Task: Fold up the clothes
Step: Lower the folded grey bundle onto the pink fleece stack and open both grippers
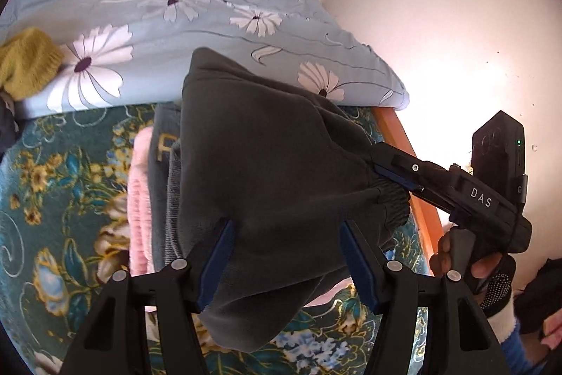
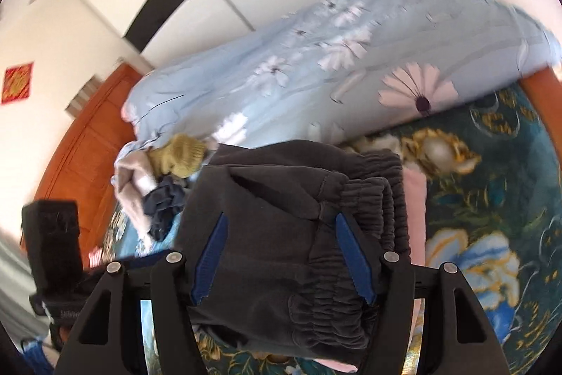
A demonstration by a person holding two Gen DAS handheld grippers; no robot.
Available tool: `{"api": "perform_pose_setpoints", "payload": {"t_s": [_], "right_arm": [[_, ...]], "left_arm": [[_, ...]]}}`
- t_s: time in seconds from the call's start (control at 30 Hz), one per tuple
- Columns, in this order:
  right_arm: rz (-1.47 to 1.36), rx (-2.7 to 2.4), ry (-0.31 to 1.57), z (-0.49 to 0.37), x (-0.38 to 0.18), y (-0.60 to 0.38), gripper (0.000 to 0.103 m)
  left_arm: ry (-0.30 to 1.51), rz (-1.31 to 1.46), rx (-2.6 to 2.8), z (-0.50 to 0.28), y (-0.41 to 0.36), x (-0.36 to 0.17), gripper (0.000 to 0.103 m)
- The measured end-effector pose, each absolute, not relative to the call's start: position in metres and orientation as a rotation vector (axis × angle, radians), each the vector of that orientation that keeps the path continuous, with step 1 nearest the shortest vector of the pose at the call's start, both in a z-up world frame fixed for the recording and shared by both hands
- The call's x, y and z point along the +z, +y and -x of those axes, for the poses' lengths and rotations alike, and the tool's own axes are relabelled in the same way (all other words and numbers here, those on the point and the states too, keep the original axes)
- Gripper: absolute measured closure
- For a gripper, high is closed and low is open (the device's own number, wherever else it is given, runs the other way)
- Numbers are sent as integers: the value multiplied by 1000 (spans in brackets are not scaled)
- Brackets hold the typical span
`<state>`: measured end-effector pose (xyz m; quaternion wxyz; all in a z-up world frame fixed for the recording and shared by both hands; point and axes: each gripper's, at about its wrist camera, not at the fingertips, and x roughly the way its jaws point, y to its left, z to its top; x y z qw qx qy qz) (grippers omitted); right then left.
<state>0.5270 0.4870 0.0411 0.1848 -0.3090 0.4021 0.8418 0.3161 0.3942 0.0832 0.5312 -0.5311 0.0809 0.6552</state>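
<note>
Dark grey trousers [image 1: 263, 146], folded into a thick bundle, hang just above a pink garment [image 1: 140, 199] and a grey lettered one [image 1: 161, 146] stacked on the bed. My left gripper [image 1: 286, 227] is shut on the bundle's near end, cloth filling the span between its blue pads. In the right wrist view the trousers [image 2: 281, 185] show their elastic waistband [image 2: 372, 209], and my right gripper [image 2: 281, 220] is shut on that end. In the left wrist view the right gripper [image 1: 390, 174] reaches in from the right and pinches the waistband.
A teal floral bedspread [image 1: 52, 181] covers the bed. A light blue daisy quilt [image 1: 175, 16] lies bunched behind the stack. A yellow knit item [image 1: 24, 62] and loose clothes [image 2: 158, 192] lie at the left. The orange wooden bed edge [image 1: 421, 199] runs along the right, by a white wall.
</note>
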Motion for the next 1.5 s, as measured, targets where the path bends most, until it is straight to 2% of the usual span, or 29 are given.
{"api": "perform_pose_setpoints", "payload": {"t_s": [0.13, 0.23, 0.47, 0.63, 0.73, 0.83, 0.87, 1.13, 1.23, 1.5], "right_arm": [[825, 2347, 1195, -534, 28, 495, 38], [816, 2339, 1223, -536, 33, 494, 38], [846, 2389, 1074, -553, 67, 442, 38], [962, 2351, 1018, -566, 52, 412, 35], [1058, 2306, 969, -569, 36, 404, 33], [1122, 2295, 884, -568, 25, 397, 22], [1135, 2293, 844, -568, 22, 396, 22], [1240, 2322, 646, -559, 9, 385, 17], [1238, 2335, 634, -560, 7, 384, 10], [1237, 2353, 573, -561, 6, 379, 10]], "left_arm": [[244, 1256, 1554, -318, 401, 83, 37], [187, 1258, 1560, -316, 384, 90, 37], [184, 1201, 1649, -335, 335, 93, 35], [240, 1260, 1682, -354, 327, 66, 28], [223, 1292, 1689, -360, 321, 56, 17], [230, 1309, 1736, -365, 317, 48, 7], [234, 1303, 1762, -365, 316, 48, 0], [240, 1268, 1831, -373, 316, 46, 0], [244, 1277, 1839, -374, 317, 46, 0], [164, 1328, 1822, -370, 313, 48, 0]]}}
